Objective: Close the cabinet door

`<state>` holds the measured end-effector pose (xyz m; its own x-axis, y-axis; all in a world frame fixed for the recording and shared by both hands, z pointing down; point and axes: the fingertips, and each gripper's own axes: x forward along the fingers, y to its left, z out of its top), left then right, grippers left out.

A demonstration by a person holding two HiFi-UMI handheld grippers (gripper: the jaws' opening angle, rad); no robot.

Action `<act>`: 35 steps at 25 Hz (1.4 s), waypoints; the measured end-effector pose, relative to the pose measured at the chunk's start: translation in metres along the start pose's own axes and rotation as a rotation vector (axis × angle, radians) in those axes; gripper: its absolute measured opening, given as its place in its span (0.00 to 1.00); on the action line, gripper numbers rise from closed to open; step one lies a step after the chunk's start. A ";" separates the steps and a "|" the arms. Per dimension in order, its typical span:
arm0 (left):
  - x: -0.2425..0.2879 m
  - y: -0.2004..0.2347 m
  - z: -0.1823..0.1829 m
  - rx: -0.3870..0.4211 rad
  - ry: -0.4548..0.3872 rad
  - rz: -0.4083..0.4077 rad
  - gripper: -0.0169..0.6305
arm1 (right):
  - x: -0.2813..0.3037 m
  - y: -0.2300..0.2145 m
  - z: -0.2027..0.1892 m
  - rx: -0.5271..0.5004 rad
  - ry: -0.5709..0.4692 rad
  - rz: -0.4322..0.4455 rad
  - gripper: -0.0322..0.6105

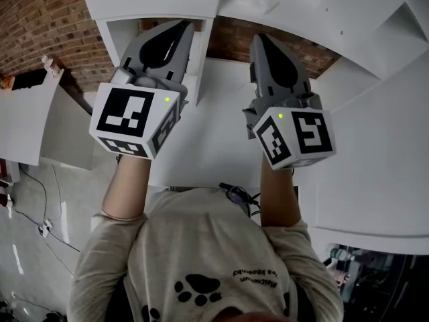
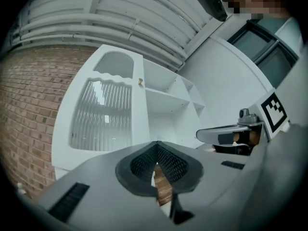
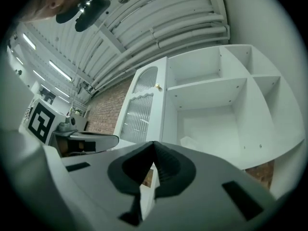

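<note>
**Both grippers raised in front of an open white cabinet**

At the far left runs a red brick wall, under a white ceiling lined with long pipes. Against that wall stands the tall white cabinet door with a ribbed glass panel. It is swung open at the cabinet's left side. Its small brass knob sits on the edge nearer the shelves.

Right of the door the white open-fronted cabinet shows bare compartments split by a shelf and upright dividers. A plain white wall closes the room further right.

The left gripper is held up towards the door. Its dark ribbed fingers meet at the tips with nothing between them. The right gripper points at the cabinet beside it. Its fingers are likewise pressed together and empty. Neither touches the door.

From the head view, grey floor with loose cables lies at lower left.

The grippers' grey bodies hide the foot of the door and the cabinet's base. The head view cuts the door off at the top edge. Something pale and crumpled lies in a lower compartment, too indistinct to name.
</note>
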<state>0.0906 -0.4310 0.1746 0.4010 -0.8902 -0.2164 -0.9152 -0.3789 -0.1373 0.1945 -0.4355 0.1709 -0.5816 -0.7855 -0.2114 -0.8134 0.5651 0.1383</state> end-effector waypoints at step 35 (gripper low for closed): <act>-0.101 -0.043 -0.162 -0.070 0.194 0.108 0.04 | -0.084 0.067 -0.166 -0.003 0.192 -0.009 0.06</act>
<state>0.0826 -0.3662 0.3591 0.2919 -0.9558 -0.0350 -0.9555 -0.2898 -0.0550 0.1867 -0.3735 0.3586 -0.5655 -0.8244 -0.0242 -0.8185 0.5573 0.1399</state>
